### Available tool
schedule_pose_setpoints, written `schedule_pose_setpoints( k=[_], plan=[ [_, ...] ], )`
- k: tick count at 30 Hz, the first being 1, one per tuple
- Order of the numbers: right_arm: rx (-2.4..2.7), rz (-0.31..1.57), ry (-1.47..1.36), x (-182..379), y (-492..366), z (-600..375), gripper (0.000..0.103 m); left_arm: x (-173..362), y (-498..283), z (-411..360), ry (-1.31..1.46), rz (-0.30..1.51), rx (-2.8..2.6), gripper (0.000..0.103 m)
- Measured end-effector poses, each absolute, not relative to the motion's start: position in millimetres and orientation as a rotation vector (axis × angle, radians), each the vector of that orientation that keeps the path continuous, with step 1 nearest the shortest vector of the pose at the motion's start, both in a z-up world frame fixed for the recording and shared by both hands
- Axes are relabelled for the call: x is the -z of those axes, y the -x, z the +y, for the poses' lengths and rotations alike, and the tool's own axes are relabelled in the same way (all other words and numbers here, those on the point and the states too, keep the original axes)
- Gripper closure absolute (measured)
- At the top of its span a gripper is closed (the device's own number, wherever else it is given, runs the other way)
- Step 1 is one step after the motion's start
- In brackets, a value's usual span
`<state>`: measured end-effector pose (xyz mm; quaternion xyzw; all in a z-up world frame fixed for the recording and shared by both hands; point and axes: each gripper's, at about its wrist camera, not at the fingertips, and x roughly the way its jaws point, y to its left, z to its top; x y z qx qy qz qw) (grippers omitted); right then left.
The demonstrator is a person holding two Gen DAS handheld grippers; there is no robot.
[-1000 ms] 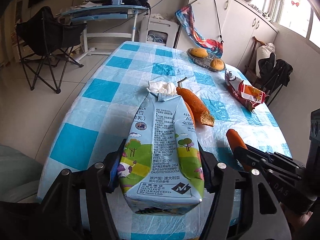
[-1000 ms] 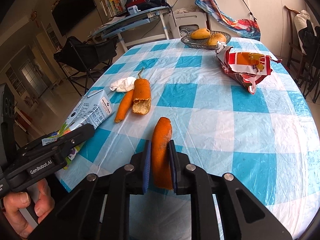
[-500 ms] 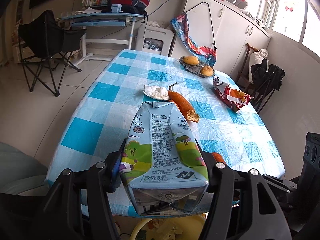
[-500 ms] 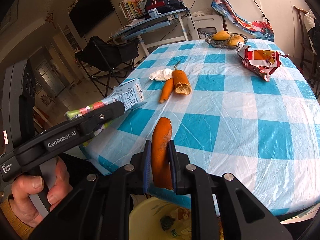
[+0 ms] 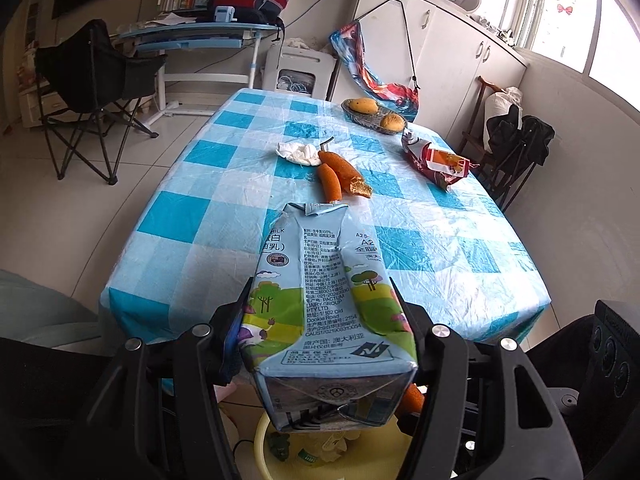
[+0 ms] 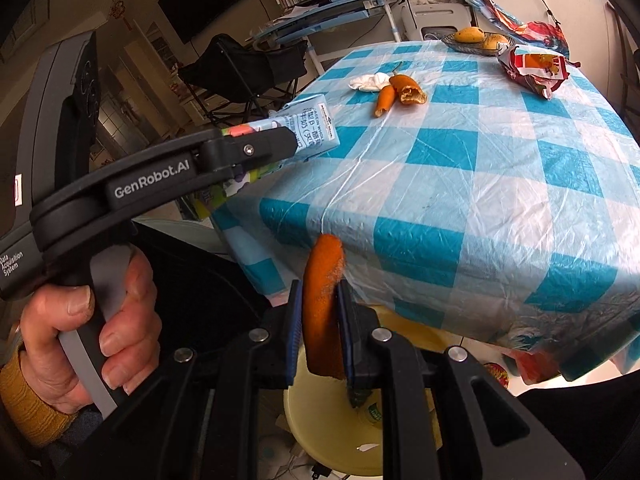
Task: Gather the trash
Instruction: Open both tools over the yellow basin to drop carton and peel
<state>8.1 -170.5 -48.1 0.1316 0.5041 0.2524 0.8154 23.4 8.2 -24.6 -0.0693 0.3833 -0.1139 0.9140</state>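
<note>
Two items are held off the surface (image 5: 224, 216), above a yellow bin (image 6: 332, 428): a creased, glossy milk carton (image 5: 324, 304) is clamped by the left hand-held gripper (image 5: 324, 336); a rough orange carrot piece (image 6: 322, 300) is pinched by the right hand-held gripper (image 6: 318, 332).

1 milk carton (image 5: 320, 300), 3 carrot pcs (image 5: 329, 180), 1 tissue (image 5: 297, 150), 1 snack bag (image 5: 438, 160), 2 mangoes (image 5: 363, 105).
</note>
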Motion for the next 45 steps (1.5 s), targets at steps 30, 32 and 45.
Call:
schedule_pose_setpoints(
  k=[30,32,45],
  plan=[
    [-0.244,0.945,-0.441,37,22,-233,0.037,39,56,-13,0.037,0.899,0.299,0.015],
    [-0.246,0.947,-0.429,38,21,-231,0.036,37,54,-12,0.032,0.879,0.277,0.013],
    [-0.248,0.963,-0.405,42,20,-225,0.034,35,48,2,0.066,0.837,0.181,0.009]
  ],
)
